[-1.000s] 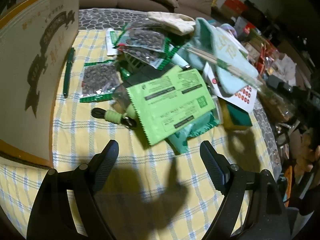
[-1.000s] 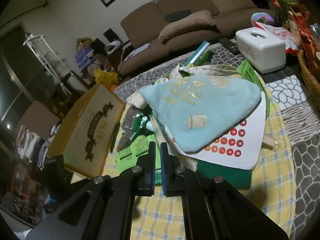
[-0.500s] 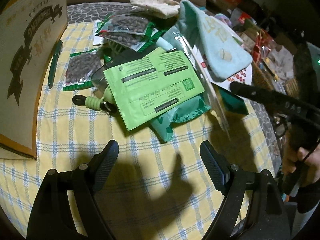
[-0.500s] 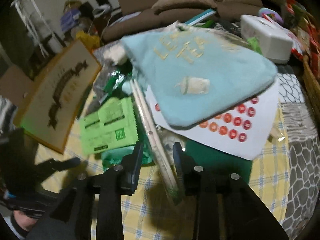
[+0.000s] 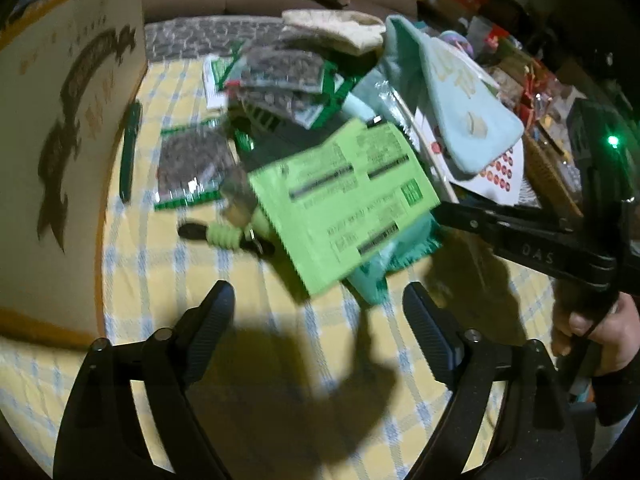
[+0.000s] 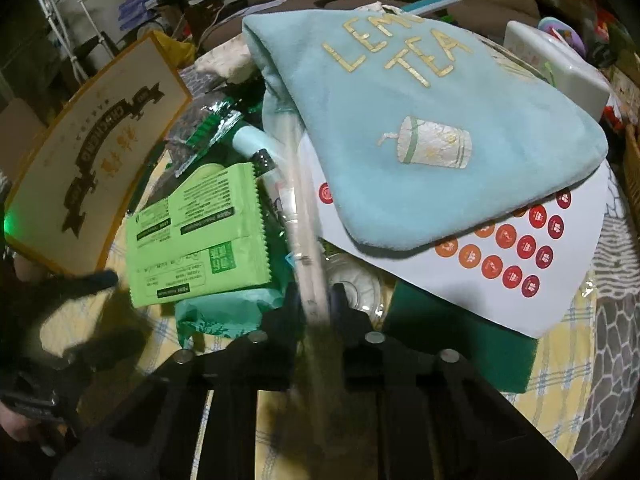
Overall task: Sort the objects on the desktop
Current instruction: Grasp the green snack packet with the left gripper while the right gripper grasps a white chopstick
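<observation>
Right tool (image 6: 314, 304) pinches the near end of a clear-wrapped pack of chopsticks (image 6: 298, 216), which runs away from it along the left edge of the light blue "LEMON TEA" pouch (image 6: 420, 128). Left tool (image 5: 318, 312) hangs with its fingers spread wide and empty over the yellow checked surface (image 5: 140, 264), near the bright green sachet (image 5: 348, 204) lying left of the pouch.
</observation>
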The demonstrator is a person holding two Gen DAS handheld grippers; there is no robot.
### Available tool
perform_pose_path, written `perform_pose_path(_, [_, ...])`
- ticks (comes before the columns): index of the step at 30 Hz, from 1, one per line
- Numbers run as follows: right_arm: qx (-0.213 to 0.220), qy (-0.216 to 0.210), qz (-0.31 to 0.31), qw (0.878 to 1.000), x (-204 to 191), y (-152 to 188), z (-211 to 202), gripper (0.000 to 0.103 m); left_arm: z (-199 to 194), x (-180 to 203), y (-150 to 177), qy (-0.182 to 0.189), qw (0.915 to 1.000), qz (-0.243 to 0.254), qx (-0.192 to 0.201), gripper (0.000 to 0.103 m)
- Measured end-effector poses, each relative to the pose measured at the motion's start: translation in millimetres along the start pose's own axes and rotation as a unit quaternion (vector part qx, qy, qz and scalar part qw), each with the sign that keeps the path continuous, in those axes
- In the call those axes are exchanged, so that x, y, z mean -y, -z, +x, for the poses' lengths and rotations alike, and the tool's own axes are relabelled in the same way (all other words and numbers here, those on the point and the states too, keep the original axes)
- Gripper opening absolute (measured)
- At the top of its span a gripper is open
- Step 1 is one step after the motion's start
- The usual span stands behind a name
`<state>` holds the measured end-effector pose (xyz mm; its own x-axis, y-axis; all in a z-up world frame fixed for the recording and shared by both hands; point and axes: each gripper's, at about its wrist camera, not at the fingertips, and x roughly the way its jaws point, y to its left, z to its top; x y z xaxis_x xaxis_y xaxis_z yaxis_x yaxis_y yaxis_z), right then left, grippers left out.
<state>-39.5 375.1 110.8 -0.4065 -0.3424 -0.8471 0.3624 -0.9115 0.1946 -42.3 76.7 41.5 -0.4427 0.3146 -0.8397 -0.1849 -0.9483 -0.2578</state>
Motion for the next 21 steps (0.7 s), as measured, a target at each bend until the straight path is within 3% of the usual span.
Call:
perform_pose_path(2, [0.004,-0.013,0.005,1.0,1,1,-4,0.006,1,2,-9,-0.005,0.9999,0.015,0.004,0.09])
perform_pose_path(8, [0.025,-0.051,0.021,0.998,0,-4,-23,0.004,11,18,-31,-0.03,0.9954,0.091,0.003,0.094])
perform_pose_path(14, [0.051,-0.066,0.029,0.996,-2,-10,-41,0.004,32,40,-31,-0.068,0.9818,0.177,-0.013,0.097])
perform_pose_path(19, [0.054,-0.07,0.034,0.995,1,-11,-43,0.004,38,44,-28,-0.072,0.9797,0.186,-0.017,0.095])
perform_pose_path(21, [0.054,-0.07,0.033,0.995,1,-11,-44,0.004,35,43,-27,-0.062,0.9812,0.182,-0.015,0.086])
